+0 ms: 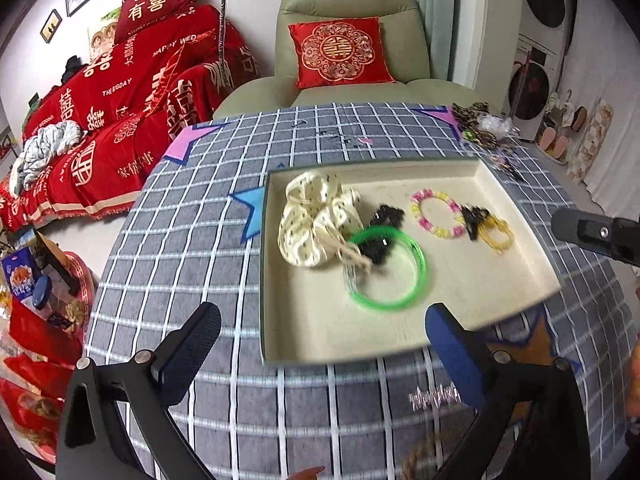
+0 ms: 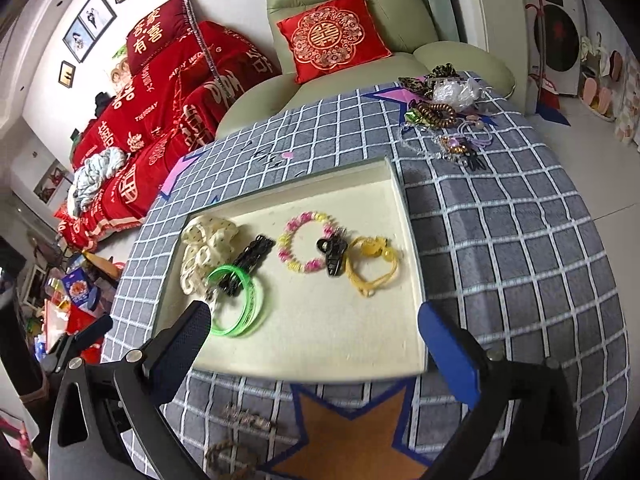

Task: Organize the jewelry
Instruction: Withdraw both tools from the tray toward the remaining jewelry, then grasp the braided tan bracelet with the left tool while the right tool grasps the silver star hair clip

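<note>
While both grippers hang over the near edge of the table, nothing sits between their fingers. One table fills the middle, with a grey checked cloth on it. On the cloth lies one flat cream tray.

Six things lie in the tray. Biggest is one cream dotted scrunchie at the left. One green bangle lies just beside it, touching a dark beaded piece that runs under the ring. One pink and yellow bead bracelet lies in the middle. One black claw clip touches it on the right, and one yellow cord bracelet lies beside the clip.

A heap of more jewelry sits at the far right corner of the table, too tangled to count. Two small pieces lie on the cloth in front of the tray.

All the tray things lie ahead of the fingers and well apart from them. The left gripper points down at a slant toward the tray's near left part, fingers spread wide and empty. The right gripper slants down the same way, fingers wide and empty, one tip over each near corner of the tray.
</note>
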`<state>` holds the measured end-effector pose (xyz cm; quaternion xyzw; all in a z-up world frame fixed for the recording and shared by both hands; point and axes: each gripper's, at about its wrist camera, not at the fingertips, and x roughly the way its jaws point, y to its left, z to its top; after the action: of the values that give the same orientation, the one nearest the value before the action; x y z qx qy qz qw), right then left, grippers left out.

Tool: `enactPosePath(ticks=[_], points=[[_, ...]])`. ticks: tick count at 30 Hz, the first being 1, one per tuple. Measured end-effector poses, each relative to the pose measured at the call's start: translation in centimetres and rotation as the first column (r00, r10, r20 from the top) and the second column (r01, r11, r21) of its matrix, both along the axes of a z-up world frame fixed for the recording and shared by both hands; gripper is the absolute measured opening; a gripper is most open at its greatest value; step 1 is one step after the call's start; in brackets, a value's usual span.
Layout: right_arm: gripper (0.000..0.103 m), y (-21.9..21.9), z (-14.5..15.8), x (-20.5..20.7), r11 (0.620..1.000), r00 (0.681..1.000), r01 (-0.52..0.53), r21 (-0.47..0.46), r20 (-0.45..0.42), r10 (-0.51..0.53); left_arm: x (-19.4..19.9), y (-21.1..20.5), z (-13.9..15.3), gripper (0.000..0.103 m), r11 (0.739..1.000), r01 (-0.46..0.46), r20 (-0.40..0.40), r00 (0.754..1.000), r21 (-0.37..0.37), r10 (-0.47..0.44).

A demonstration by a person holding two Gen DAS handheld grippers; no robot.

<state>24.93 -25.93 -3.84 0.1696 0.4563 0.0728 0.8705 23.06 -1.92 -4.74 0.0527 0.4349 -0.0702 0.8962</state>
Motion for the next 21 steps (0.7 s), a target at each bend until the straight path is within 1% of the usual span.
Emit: enactPosePath(ticks=[3,7,11,14,21], points=[[0.103,0.3,0.2,-1.5,1.0,1.0,-0.013,0.006,-0.017,0.013,-1.8,0.3,-0.1,0.103,1.0,0.011,-0.001,1.0,0.006,-0.011],[0.103,0.5,0.3,-3.7,0.999,0.999,-0.032,0.017,-0.017,0.032,-4.4,0.6,-0.4,0.103,0.999,0.027,0.0,1.0,0.023,-0.027],[0.103,0.6,0.1,-6.0,0.999,0.999,-0.046,0.018,-0.024,0.047,-6.3,0.7,-1.4,0.103,0.998,0.049,-0.016,0.999,0.027,-0.049],[0.103,0.5,-0.6,-7.5,0.999,0.998,-0.049,0.012,-0.037,0.049,-7.3,0.7,-2.4,0.103,0.997,0.069,-0.044,0.997,0.022,-0.068],[0.103,-0.2,-2.6,-10.2,0.999,0.996,-0.039,-0.005,-0.086,0.039,-9.1,-0.7,-4.8,0.103,0.987,0.158,-0.092,0.984,0.036,-0.154]])
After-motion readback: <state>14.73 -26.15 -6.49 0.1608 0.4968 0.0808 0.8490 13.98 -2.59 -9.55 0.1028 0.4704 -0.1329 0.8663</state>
